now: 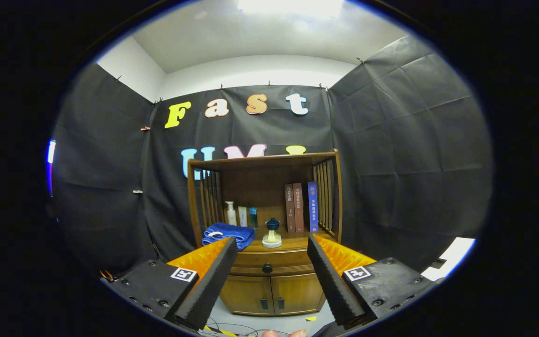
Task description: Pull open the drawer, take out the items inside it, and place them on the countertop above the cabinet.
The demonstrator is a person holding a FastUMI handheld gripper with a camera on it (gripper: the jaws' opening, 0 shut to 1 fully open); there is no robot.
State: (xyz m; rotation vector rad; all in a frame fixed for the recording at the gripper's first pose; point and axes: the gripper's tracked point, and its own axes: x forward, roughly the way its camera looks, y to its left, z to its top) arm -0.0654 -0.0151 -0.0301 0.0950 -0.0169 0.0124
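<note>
Item: wooden cabinet [269, 285], standing against the booth wall, well ahead of the gripper [269, 281].

Drawer [269, 262]: closed, set directly under the bench [297, 243] and above two lower doors [272, 294]. Contents hidden. A single small dark knob [267, 268] sits at the middle of the drawer front and is the only evident place to take hold. Judged a rigid wooden part that should slide on a straight pull; the knob is small and round, so a slipping grasp is a risk unless the fingers close squarely on it.

Jaws: released, spread wide, nothing between them but open air. The knob lies beyond the fingers [213, 276], roughly centred in the gap.

Bench, already stocked: folded blue towel [227, 233] at the left front corner; three small bottles [241, 215] behind it towards the back left; a blue-topped ornament on a pale base [272, 234] near the middle; three upright books [301, 207] against the right side slats. Free space for drawer items appears limited to the front edge right of the ornament.

Lower doors: shut, each with a small dark pull; contents hidden.

Floor [251, 323]: cables and a yellow scrap near the cabinet foot.
</note>
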